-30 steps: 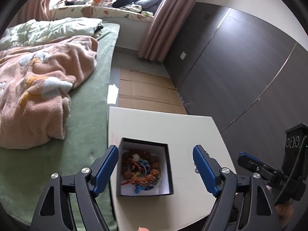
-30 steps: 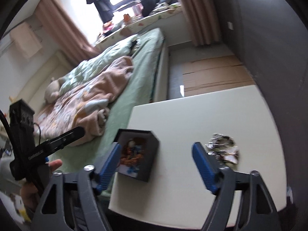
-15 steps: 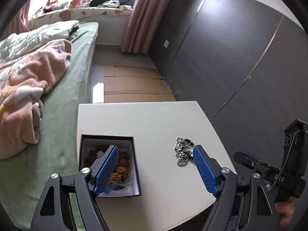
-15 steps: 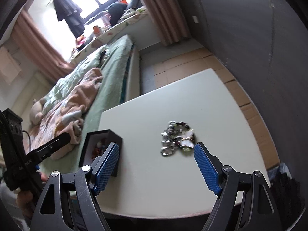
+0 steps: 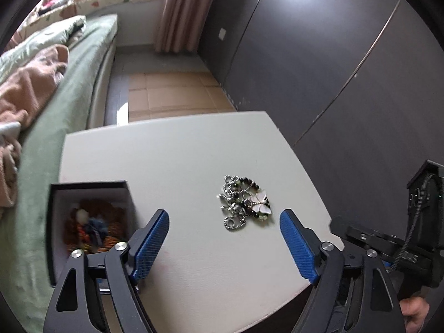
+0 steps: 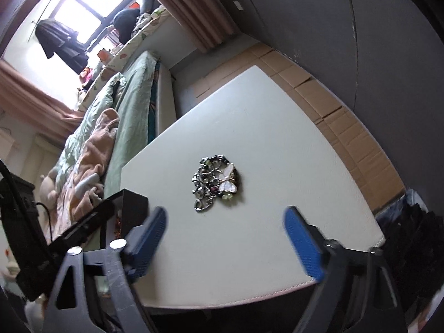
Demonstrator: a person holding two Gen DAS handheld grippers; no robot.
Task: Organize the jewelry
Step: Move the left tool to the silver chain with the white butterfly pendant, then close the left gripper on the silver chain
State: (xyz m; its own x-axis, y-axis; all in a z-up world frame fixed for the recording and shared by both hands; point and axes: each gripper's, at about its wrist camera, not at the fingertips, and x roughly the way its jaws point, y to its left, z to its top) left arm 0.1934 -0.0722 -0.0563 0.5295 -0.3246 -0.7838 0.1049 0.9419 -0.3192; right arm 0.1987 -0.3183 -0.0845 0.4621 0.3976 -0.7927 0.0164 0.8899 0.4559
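A silver beaded bracelet with a white butterfly charm point(image 5: 245, 206) lies loose on the white table point(image 5: 180, 155); it also shows in the right wrist view point(image 6: 216, 183). A black open box point(image 5: 88, 222) with a white lining holds several brown and orange beaded pieces at the table's left edge; its corner shows in the right wrist view point(image 6: 130, 205). My left gripper point(image 5: 224, 245) is open and empty, above the table just short of the bracelet. My right gripper point(image 6: 224, 244) is open and empty, also just short of the bracelet.
A green bed point(image 5: 55, 105) with a pink blanket point(image 5: 25, 88) runs along the table's left side. A dark wall point(image 5: 319, 55) stands to the right. Cardboard sheets point(image 5: 172, 91) cover the floor beyond the table.
Both grippers have swung right, away from the box and toward the bracelet, which now sits between each pair of fingers. Both stay open.
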